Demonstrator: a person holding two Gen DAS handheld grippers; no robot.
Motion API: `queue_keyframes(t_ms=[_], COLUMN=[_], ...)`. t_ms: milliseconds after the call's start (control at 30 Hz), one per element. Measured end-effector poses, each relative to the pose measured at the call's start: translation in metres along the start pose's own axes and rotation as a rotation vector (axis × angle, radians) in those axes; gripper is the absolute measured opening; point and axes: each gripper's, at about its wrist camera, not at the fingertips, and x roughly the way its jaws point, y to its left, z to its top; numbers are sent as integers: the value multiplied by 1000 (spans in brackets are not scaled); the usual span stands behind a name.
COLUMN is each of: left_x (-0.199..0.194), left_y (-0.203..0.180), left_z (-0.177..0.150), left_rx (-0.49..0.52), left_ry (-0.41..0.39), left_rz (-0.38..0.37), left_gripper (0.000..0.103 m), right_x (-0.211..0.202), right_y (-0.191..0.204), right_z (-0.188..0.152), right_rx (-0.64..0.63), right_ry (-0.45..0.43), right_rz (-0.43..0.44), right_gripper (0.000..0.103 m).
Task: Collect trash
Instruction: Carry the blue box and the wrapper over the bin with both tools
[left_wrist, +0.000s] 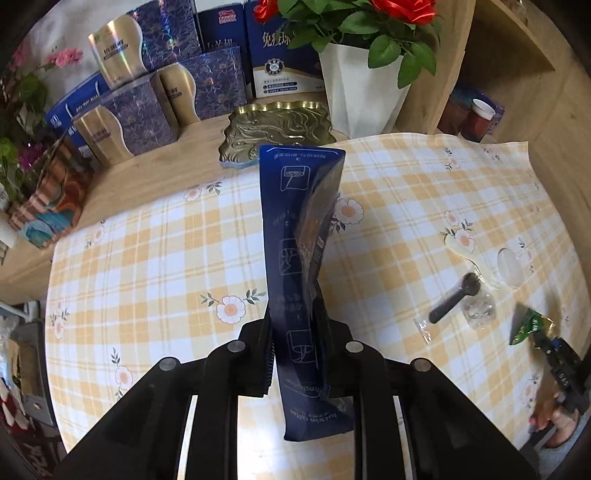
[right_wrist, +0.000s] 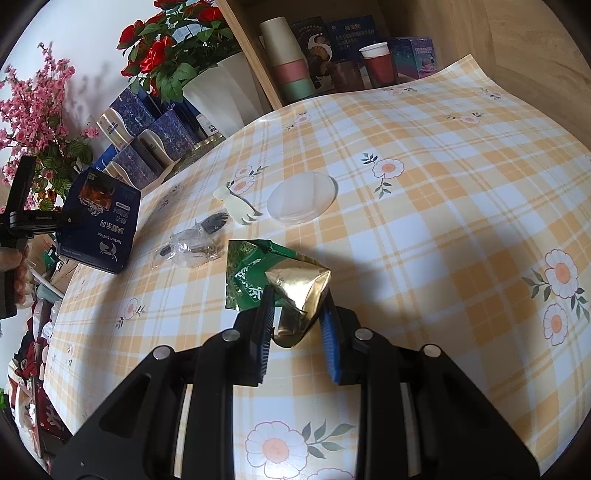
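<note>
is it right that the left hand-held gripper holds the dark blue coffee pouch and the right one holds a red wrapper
Not quite. The left hand-held gripper does hold the dark blue coffee pouch, but the wrapper in the right hand-held gripper is green and gold, not red, as the right wrist view shows.

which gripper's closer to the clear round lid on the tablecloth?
Right. The right gripper, shut on the green-gold wrapper, sits just short of the clear lid. The left gripper holds the blue pouch farther away.
</note>
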Motion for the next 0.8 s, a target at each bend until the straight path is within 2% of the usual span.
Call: queue_keyframes(t_ms=[67,133,267,333,433,667,800], left_x=[2,2,-3,-8,-22,-72,-112], left_y=[-7,-9,-8,-9,-24,-49,-65], left_z=[-2,-7,-14,-18,-27,-68,-106], left_rx=[46,58,50,45,119,191,218], left_ry=[-17,-45,-78,-89,-115,-138,-154], left_rz=[75,97,96,65,97,-9,-86], left_gripper=[23,24,23,18,16,16,16], right_x=[0,0,0,1,1,-2,-22], right_y=[0,0,2,2,1,2,12], right_z=[0,0,0,0,0,0,-2], right_rx=[-2,-1,-6,-11,-5,-13,-53], right_ry=[2,2,-1,1,5,-1,-17], right_rz=[1,1,-5,-10,-9,-22,-34], right_gripper=[27,27,27,27,27,28,28])
